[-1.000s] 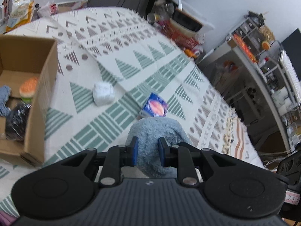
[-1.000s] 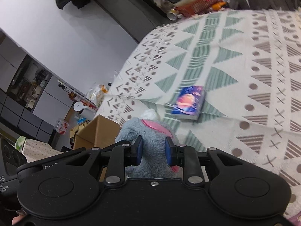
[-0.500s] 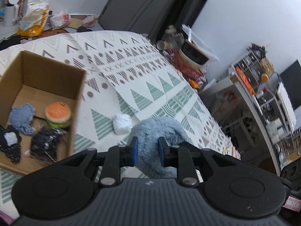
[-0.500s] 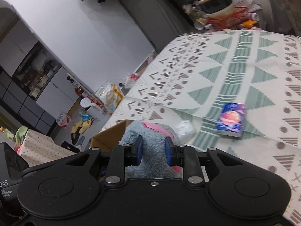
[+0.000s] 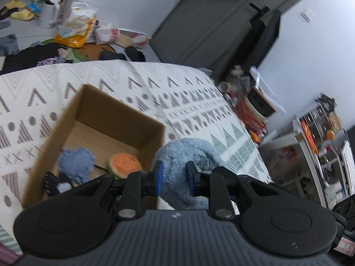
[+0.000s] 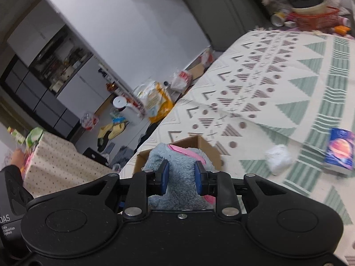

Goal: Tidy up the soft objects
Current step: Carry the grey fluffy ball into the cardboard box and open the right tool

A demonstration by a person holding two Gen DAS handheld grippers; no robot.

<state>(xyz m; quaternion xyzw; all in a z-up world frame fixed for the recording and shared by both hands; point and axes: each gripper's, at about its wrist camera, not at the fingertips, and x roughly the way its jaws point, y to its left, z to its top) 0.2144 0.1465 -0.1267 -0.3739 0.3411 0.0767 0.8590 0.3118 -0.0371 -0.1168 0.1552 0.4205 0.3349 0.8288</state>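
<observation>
Risk lies mainly in a snag: the blue plush toy (image 5: 186, 166), clamped by both the left gripper (image 5: 174, 178) and the right gripper (image 6: 180, 177), hangs just beside the near wall of the cardboard box (image 5: 144, 141) ahead-left of the left gripper, and I judge it could catch that rim. Both grippers tilt downward, side by side above the patterned bed (image 6: 288, 84).

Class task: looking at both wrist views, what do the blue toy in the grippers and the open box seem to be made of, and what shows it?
Blue plush toy: seemingly soft fleece-like fabric, matte; its surface is shaggy and fuzzy and it dents between the blue pads. Open box: probably corrugated cardboard, plain brown and dull, with thin, straight, creased walls.
</observation>
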